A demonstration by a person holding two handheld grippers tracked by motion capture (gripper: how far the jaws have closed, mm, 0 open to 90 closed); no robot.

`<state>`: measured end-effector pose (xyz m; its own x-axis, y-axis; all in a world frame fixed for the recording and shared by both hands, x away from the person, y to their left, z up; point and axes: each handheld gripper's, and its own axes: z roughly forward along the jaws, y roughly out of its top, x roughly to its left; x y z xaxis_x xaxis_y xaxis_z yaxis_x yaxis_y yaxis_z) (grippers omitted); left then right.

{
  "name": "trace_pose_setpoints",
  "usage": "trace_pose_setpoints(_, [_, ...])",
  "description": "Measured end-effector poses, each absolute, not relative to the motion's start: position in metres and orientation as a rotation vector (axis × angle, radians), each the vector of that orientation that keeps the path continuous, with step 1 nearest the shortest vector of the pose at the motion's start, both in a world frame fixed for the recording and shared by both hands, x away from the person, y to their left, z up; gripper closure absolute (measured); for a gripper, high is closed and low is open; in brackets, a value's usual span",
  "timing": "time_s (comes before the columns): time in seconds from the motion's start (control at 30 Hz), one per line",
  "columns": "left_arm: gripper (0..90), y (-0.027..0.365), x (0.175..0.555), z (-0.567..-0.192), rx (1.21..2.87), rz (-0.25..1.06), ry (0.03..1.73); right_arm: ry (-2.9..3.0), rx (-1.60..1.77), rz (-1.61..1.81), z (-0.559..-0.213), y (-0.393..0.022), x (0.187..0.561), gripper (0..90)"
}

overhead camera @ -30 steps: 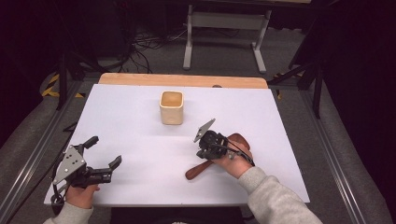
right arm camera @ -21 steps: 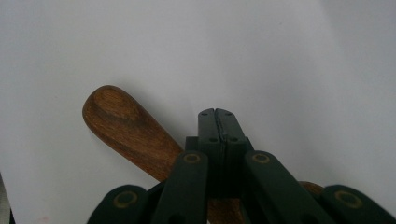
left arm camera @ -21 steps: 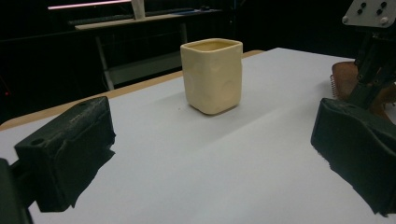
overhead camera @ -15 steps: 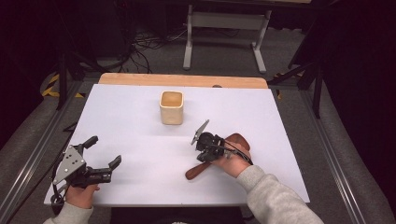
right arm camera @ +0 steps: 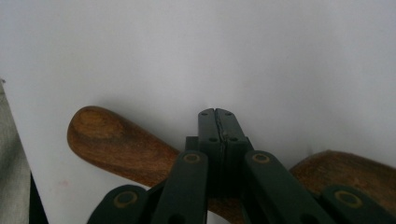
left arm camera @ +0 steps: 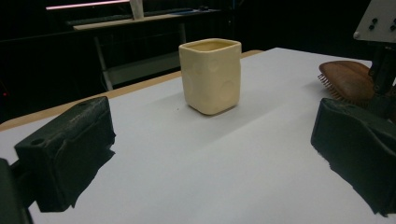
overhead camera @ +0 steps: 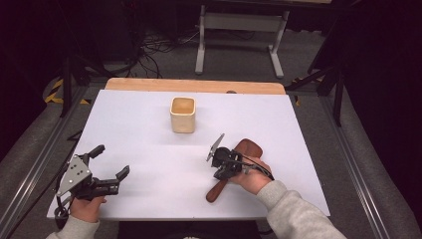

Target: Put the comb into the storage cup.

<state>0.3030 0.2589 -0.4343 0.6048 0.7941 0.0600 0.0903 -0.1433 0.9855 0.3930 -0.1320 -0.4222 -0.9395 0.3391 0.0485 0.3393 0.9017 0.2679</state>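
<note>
Right tool hangs over the wooden hairbrush, and in the right gripper view its two black jaws stand pressed flat together with nothing between them, directly above the brush's neck. Whether the jaw tips touch the wood cannot be told. The brush lies flat on the white table, bristles down as the left gripper view shows; its rounded handle end points toward the person's edge of the table and its broad head points away, toward the far right. The right hand rests just beside the brush handle, on the side away from the cup.

Beyond the brush head, farther from the person and toward the table's middle, a cream square cup stands upright and well apart from the brush; in the left gripper view it sits left of the brush head.

Left tool lies well apart from the brush, across the table near the person's edge, held low in the left hand; its jaws are spread wide and hold nothing.
</note>
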Motion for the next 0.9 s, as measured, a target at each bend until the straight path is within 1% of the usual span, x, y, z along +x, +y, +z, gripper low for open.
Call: trace_pose_setpoints(0.9, [0.3, 0.252, 0.308, -0.435, 1.631, 0.711, 0.736, -3.047, -0.694, -0.41, -0.418, -0.196, 0.366, 89.7])
